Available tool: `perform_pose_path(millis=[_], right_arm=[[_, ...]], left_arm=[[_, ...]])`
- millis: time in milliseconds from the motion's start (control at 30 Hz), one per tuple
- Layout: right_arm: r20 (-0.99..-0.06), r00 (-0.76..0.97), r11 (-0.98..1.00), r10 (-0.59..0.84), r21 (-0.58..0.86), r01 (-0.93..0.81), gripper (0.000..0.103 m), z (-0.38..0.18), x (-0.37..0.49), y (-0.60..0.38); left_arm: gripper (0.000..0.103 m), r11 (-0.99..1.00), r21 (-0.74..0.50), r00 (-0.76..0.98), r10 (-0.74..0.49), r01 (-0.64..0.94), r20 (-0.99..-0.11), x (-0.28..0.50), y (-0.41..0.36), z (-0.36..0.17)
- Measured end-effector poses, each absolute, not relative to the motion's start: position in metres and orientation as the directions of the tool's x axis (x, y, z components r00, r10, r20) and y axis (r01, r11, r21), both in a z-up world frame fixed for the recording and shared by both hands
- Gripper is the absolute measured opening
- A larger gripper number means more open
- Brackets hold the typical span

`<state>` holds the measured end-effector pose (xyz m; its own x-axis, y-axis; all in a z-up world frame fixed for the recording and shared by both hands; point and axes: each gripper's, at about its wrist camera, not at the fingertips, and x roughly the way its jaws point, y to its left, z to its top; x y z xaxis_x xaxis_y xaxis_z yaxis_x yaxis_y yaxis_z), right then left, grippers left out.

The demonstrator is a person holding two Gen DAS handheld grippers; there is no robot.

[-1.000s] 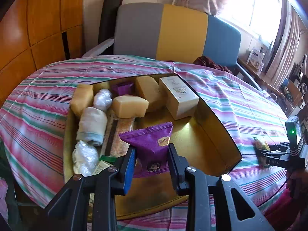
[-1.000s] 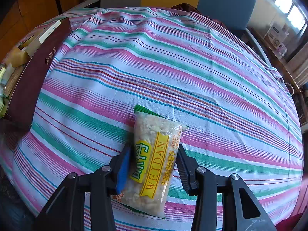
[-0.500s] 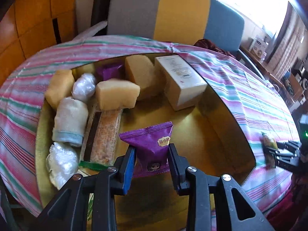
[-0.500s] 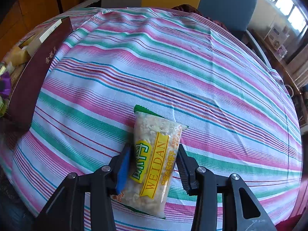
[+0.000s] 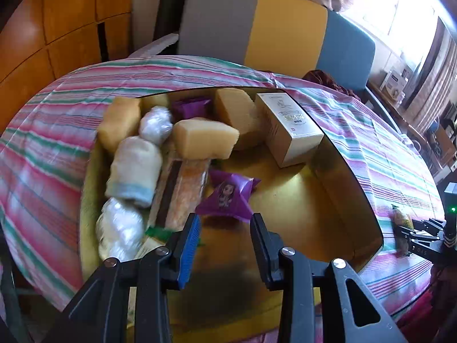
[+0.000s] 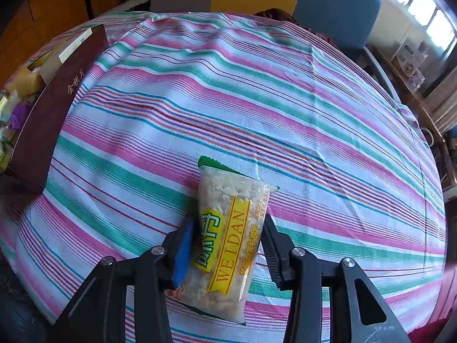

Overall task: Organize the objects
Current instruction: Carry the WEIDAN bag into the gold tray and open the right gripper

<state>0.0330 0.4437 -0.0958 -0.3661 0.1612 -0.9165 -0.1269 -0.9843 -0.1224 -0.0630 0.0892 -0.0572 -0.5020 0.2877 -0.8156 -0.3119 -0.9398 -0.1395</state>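
Observation:
A gold-lined box (image 5: pixel 337 200) on the striped table holds several snacks. A purple snack packet (image 5: pixel 228 197) lies on the box floor, just beyond my left gripper (image 5: pixel 224 228). That gripper's jaws are opening and nothing sits between them. In the right wrist view my right gripper (image 6: pixel 228 237) is shut on a clear yellow-labelled cracker packet (image 6: pixel 228 240) that rests on the tablecloth. The same gripper and packet (image 5: pixel 401 220) show small at the right edge of the left wrist view.
Inside the box lie yellow cakes (image 5: pixel 204 138), a white carton (image 5: pixel 288 125), wrapped rolls (image 5: pixel 132 168) and a long cracker bar (image 5: pixel 182 194). The box's dark red outer wall (image 6: pixel 48 114) stands left of the right gripper. A grey, yellow and blue sofa (image 5: pixel 285 28) is behind the table.
My left gripper let go of the purple packet, which dropped onto the box floor, and its jaws widened. The right gripper and its cracker packet stayed put.

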Motion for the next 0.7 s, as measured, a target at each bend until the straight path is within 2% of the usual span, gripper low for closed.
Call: perform_pose_path(millis=[233, 400, 600, 700], right_arm=[[-0.916, -0.367, -0.979, 0.163, -0.104, -0.176, 0.042, -0.091, 0.03, 0.448], [-0.886, -0.451, -0.976, 0.104, -0.003, -0.219, 0.042, -0.064, 0.024, 0.436], [-0.825, -0.564, -0.992, -0.045, 0.101, -0.07, 0.041, -0.024, 0.008, 0.364], [-0.801, -0.594, -0.997, -0.076, 0.077, 0.023, 0.042, -0.013, -0.004, 0.322]], left_arm=[[0.037, -0.956, -0.126, -0.564, 0.26, -0.265, -0.784, -0.04, 0.066, -0.041], [0.04, -0.968, -0.114, -0.607, 0.231, -0.225, -0.761, -0.035, 0.052, -0.028], [0.042, -0.976, -0.109, -0.631, 0.207, -0.19, -0.748, -0.032, 0.04, -0.022], [0.042, -0.979, -0.111, -0.631, 0.196, -0.173, -0.751, -0.032, 0.036, -0.023]])
